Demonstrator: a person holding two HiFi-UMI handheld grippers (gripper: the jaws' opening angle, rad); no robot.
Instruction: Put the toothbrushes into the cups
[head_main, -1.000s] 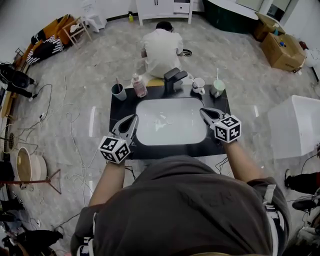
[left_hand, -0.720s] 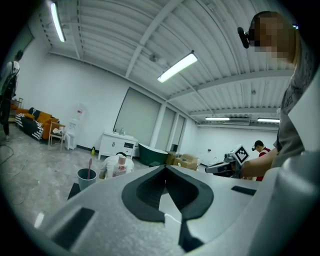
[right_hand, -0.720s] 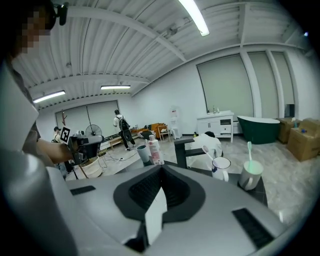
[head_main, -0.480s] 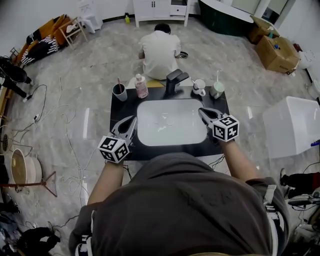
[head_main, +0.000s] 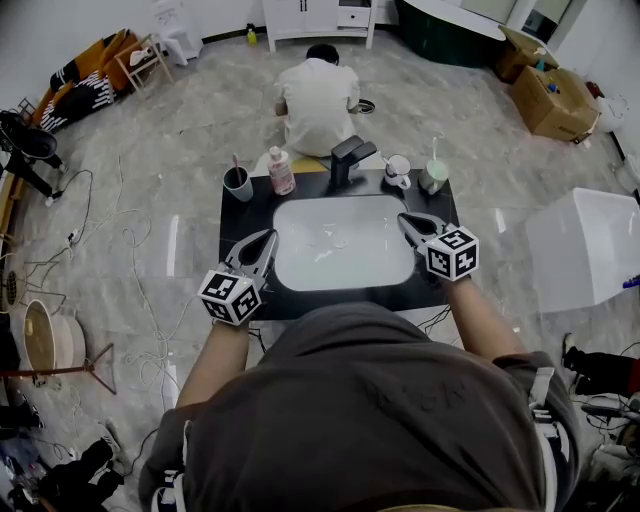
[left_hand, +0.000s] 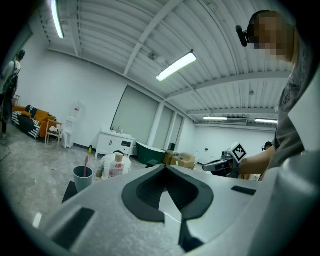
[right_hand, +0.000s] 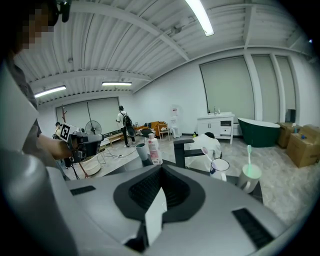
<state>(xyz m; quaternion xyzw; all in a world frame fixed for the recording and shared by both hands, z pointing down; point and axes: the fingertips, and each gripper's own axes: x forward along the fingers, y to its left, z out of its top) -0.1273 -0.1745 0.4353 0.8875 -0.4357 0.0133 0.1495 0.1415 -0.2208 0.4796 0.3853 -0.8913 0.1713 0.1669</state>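
Toothbrushes upright in cups behind sink, left tongs and right tongs both pressed together, empty

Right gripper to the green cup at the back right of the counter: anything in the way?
Nothing visible. The right gripper, jaws shut and empty, is over the counter, and only bare black top lies between it and the green cup. The white mug stands left of that line. A toothbrush is already in the green cup.
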